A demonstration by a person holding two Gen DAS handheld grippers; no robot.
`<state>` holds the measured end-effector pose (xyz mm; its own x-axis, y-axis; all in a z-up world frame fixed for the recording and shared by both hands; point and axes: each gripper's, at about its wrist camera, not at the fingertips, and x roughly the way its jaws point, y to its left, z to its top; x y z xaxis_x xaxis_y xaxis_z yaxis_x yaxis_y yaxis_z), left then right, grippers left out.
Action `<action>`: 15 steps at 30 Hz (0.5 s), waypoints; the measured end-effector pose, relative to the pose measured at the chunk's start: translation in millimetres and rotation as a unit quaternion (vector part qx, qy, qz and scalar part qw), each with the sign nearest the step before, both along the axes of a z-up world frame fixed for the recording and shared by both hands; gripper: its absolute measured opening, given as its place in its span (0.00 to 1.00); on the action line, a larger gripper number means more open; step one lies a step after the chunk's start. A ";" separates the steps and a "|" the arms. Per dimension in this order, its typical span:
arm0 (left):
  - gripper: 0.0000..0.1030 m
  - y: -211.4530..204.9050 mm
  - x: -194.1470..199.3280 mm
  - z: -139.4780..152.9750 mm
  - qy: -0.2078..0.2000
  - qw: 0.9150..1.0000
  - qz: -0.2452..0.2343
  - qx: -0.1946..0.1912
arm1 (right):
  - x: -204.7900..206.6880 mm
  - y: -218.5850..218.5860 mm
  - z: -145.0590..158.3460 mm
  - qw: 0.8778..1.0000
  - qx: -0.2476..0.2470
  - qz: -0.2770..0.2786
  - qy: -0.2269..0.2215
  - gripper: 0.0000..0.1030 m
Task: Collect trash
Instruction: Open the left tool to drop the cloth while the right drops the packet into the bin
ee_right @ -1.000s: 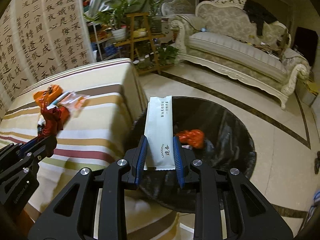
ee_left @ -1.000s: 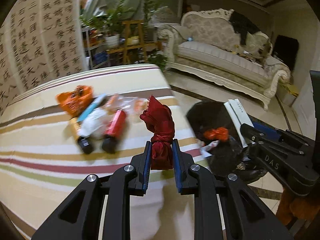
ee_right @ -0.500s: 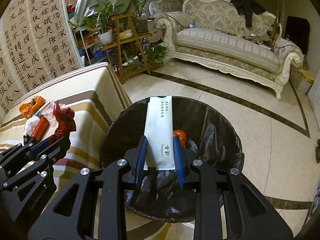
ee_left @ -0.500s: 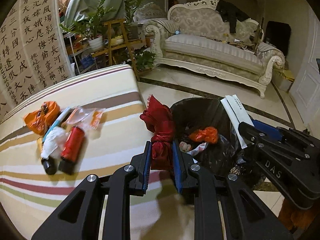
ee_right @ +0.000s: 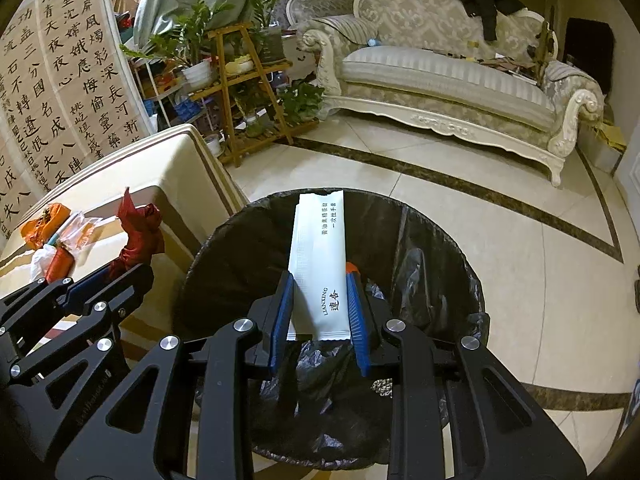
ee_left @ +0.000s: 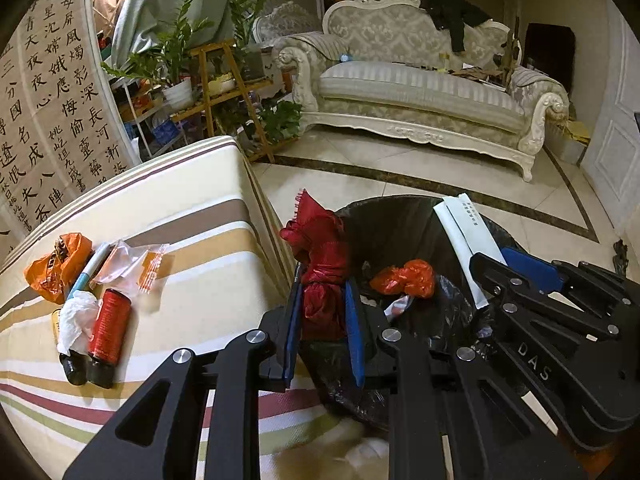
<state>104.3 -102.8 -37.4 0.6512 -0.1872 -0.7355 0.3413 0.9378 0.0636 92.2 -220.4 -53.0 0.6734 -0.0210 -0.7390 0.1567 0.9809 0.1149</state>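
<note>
My left gripper [ee_left: 323, 280] holds a crumpled red bag [ee_left: 322, 252] upright at the near-left rim of the black-lined trash bin [ee_left: 400, 216]. Its jaws are opening, and the bag is still between the blue pads. My right gripper [ee_right: 320, 280] is shut on a long white packet [ee_right: 320, 248] printed with black characters, held over the bin's mouth [ee_right: 440, 232]. An orange bag [ee_left: 404, 278] lies inside the bin. In the right wrist view the red bag [ee_right: 140, 232] and left gripper [ee_right: 120, 270] sit at the left, by the table's edge.
On the striped table [ee_left: 180, 200] lie an orange bag [ee_left: 56, 264], a clear wrapper [ee_left: 132, 260], a blue pen [ee_left: 90, 268], white tissue [ee_left: 76, 320] and a red cylinder [ee_left: 108, 326]. A sofa [ee_left: 420, 92], plant stand [ee_left: 224, 92] and calligraphy screen [ee_left: 48, 112] stand behind.
Both grippers have moved off the table toward the bin and sunk a little. The red bag now hangs at the bin's rim and the white packet is over its mouth.
</note>
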 end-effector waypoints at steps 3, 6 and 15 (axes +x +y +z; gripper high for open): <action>0.32 1.7 1.3 0.3 0.003 1.000 0.002 0.000 | 0.4 -1.4 -2.4 1.000 0.003 -0.003 0.002 0.26; 0.36 3.0 0.8 0.9 0.003 1.000 0.006 -0.003 | -0.8 -4.2 -2.1 1.000 0.004 -0.007 0.004 0.27; 0.51 5.3 0.4 4.1 -0.004 1.000 0.012 -0.007 | -5.1 -6.5 1.9 1.000 0.002 -0.018 -0.003 0.42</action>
<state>104.7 -97.5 -33.3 0.6621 -0.1813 -0.7272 0.3178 0.9467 0.0533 87.1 -226.9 -51.1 0.6769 -0.0425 -0.7348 0.1917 0.9741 0.1203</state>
